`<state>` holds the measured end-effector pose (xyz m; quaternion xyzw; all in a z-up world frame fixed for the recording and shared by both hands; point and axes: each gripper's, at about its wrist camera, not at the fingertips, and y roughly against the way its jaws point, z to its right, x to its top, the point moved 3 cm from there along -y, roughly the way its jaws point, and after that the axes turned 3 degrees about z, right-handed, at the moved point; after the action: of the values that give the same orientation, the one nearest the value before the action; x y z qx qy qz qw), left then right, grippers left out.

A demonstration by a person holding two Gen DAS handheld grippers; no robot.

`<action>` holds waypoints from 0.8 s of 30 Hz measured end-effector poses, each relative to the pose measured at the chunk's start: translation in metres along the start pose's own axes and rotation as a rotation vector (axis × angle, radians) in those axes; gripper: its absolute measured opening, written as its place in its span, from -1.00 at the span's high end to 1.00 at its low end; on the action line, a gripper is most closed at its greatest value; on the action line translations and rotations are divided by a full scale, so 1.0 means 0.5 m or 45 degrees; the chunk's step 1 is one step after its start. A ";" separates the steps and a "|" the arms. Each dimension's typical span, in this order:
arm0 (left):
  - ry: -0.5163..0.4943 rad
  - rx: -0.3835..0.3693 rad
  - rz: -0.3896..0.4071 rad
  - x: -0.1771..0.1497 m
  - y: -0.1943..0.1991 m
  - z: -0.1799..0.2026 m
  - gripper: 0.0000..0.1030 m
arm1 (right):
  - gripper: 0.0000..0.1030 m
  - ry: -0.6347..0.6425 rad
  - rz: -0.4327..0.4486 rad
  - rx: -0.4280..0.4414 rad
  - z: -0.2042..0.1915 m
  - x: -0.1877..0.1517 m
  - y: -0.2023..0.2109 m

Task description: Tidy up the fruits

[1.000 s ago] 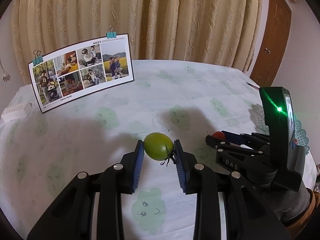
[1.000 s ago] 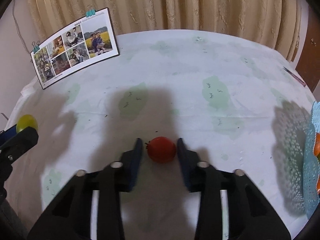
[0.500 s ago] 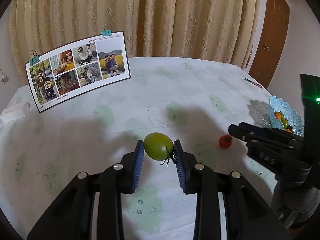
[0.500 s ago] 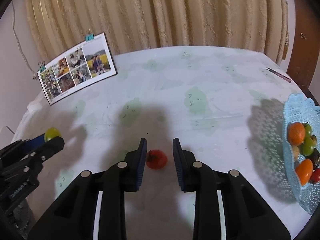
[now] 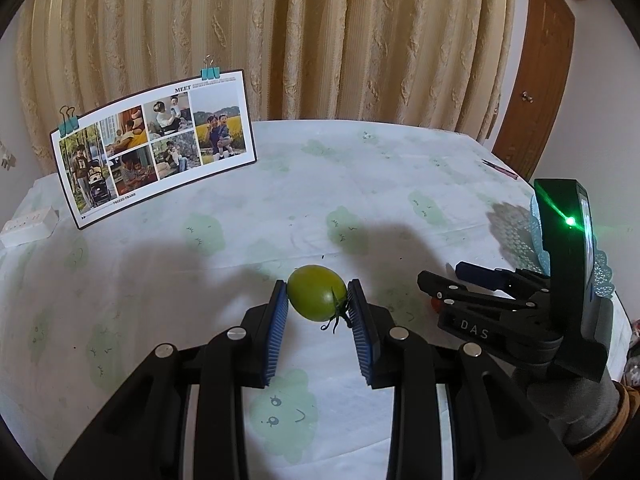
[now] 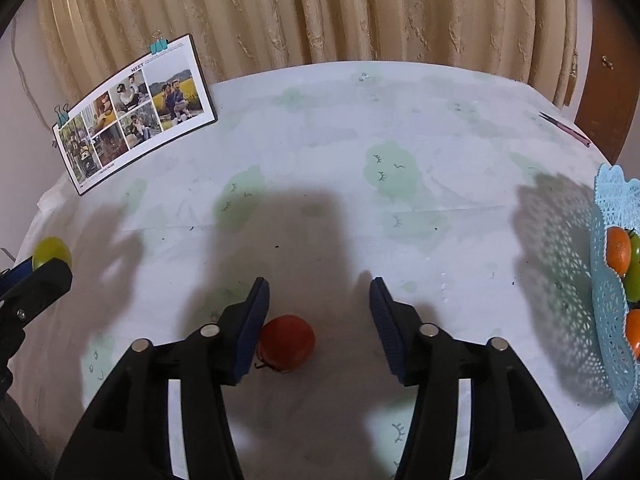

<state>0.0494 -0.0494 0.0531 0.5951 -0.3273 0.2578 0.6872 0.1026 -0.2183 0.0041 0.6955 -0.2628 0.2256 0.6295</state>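
Green tomato (image 5: 317,297) sits pinched between the blue pads of the left gripper (image 5: 318,304), stem curling out toward the right pad, carried clear above the tablecloth (image 5: 360,184). Over on the right side, the right gripper (image 6: 318,312) stands spread wide, and the red tomato (image 6: 287,342) lies on the cloth between its fingers, right up against the left pad and well apart from the other. That off-centre spot looks risky: closing now could nudge the fruit sideways, so I'd judge a small shift left comes first. Far right, the blue lace basket (image 6: 612,304) already holds orange and green fruit, the likely home for both tomatoes. A photo board (image 5: 156,140) stands at the far left, out of the way.
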 end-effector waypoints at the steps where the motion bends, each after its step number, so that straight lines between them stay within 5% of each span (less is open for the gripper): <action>1: 0.000 0.000 0.001 0.000 0.001 0.000 0.39 | 0.28 0.006 0.007 0.010 -0.002 0.000 0.004; 3: 0.000 0.000 -0.002 0.000 0.001 0.001 0.39 | 0.52 0.027 0.027 -0.009 -0.004 -0.001 0.015; 10: 0.002 -0.002 0.005 0.001 0.006 0.004 0.39 | 0.55 0.013 0.051 0.021 0.004 -0.023 0.052; 15: -0.003 -0.009 0.012 0.001 0.010 0.007 0.39 | 0.04 -0.029 0.046 0.058 0.017 -0.044 0.073; 24: -0.005 -0.013 0.014 0.002 0.011 0.008 0.39 | 0.00 -0.013 0.038 0.078 0.003 -0.077 0.089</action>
<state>0.0455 -0.0527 0.0577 0.5904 -0.3332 0.2587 0.6881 0.0444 -0.2200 0.0131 0.7117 -0.2693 0.2394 0.6031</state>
